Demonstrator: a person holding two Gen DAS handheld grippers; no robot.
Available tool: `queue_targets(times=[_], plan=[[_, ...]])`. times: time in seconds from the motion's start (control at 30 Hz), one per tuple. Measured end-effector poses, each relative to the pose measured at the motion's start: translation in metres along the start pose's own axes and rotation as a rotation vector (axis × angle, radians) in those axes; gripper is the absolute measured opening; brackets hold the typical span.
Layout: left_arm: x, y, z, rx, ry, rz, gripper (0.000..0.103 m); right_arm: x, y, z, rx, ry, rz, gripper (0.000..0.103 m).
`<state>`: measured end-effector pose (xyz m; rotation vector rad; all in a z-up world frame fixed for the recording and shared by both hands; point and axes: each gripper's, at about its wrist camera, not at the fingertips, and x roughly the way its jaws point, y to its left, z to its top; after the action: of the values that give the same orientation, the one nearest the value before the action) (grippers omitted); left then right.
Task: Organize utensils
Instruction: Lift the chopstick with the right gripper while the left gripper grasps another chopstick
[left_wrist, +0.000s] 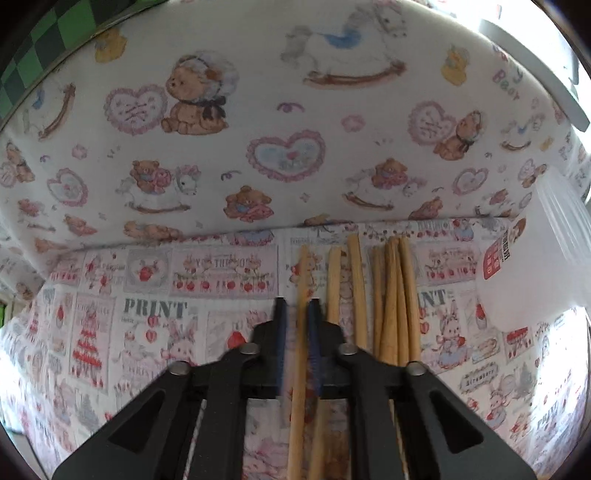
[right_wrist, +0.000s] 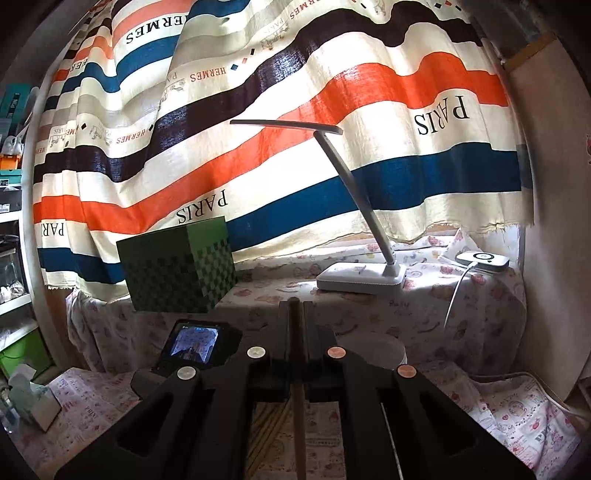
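Left gripper (left_wrist: 297, 308) is nearly closed around one wooden chopstick (left_wrist: 301, 295) lying on the printed tablecloth (left_wrist: 147, 332), leftmost of the loose chopstick pile (left_wrist: 391, 295) just to its right. Good practice here: pinch that stick alone, centred in the pads, and lift straight so its neighbours stay put. Gripper points steeply down, fingers along the stick. Right gripper (right_wrist: 295, 314) is held roughly level, clamped on another chopstick (right_wrist: 297, 387), facing the desk lamp (right_wrist: 360, 275) and green box (right_wrist: 177, 266).

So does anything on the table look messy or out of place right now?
Yes. The loose chopsticks lie unevenly on the printed tablecloth, tips staggered and some crossing. The left gripper is closing on one chopstick; the right gripper grips another.
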<state>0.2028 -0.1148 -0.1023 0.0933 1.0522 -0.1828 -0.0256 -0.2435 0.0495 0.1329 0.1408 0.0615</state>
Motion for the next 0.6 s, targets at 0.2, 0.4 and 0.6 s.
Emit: queue_targets(times=[0.2, 0.4, 0.6], plan=[[-0.038, 0.042, 0.000, -0.076, -0.115, -0.049, 0.004, 0.016, -0.005, -0.006, 0.055, 0.092, 0.062, 0.007], [-0.129, 0.056, 0.000, -0.077, -0.362, -0.050, 0.004, 0.028, -0.011, -0.012, 0.133, 0.166, 0.161, 0.009], [-0.218, 0.050, -0.020, -0.106, -0.554, 0.011, 0.004, 0.027, 0.002, -0.015, 0.097, 0.168, 0.226, 0.011]])
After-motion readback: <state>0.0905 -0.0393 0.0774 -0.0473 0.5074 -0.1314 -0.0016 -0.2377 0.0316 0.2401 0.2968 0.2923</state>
